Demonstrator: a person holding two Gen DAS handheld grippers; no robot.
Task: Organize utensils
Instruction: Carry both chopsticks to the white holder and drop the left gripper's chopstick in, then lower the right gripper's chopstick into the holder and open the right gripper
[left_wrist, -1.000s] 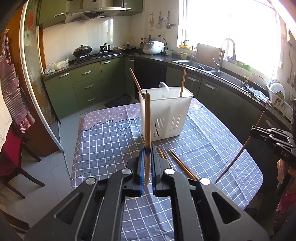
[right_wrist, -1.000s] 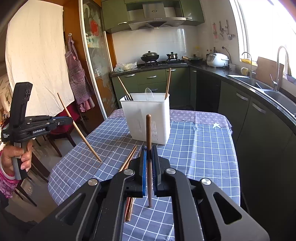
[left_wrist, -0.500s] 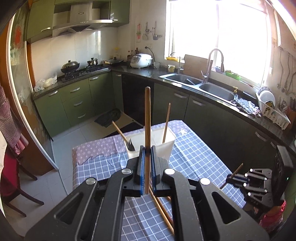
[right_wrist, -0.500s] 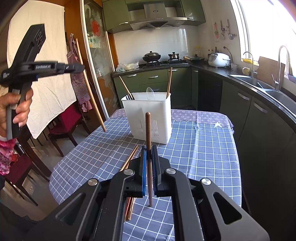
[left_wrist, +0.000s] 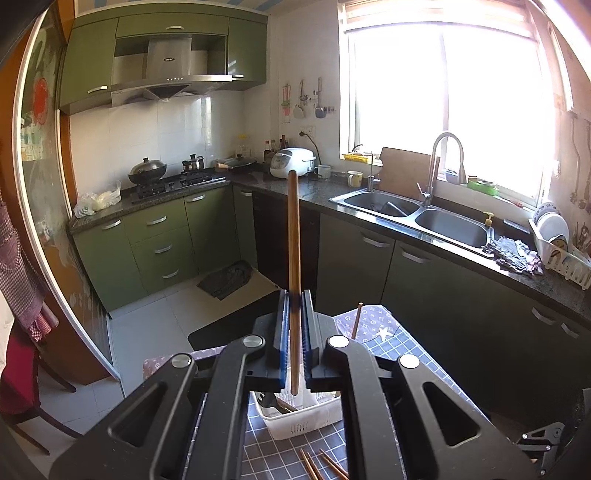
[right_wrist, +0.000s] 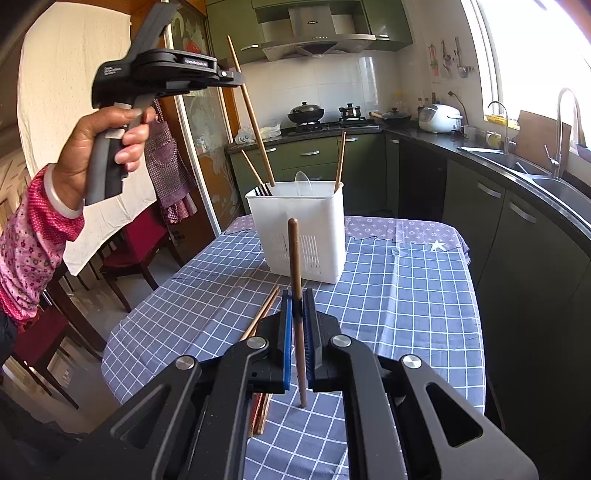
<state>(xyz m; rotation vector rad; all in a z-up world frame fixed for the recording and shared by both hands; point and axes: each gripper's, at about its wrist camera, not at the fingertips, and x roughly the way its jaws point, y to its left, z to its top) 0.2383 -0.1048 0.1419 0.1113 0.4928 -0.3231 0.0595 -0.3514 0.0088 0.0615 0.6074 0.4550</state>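
Since 0.5 s ago the left tool (right_wrist: 242, 79) has risen higher & moved over the white holder (right_wrist: 303, 229); its chopstick (right_wrist: 251, 110) now has its lower tip down at the holder's left rim, next to dark utensils already inside. Left wrist view: that tool (left_wrist: 294, 325) is clamped on the chopstick (left_wrist: 293, 258), w/ the holder (left_wrist: 295, 421) right below. Right tool (right_wrist: 297, 325) is unchanged, closed on a second, darker chopstick (right_wrist: 295, 266) held upright over the checked desk (right_wrist: 406, 295). Another stick (right_wrist: 340, 162) leans at the holder's right corner. Loose chopsticks (right_wrist: 264, 314) lie on the cloth left of the right tool, partly hidden by its body. Behind: green cabinets, stove, sink (right_wrist: 524, 166).
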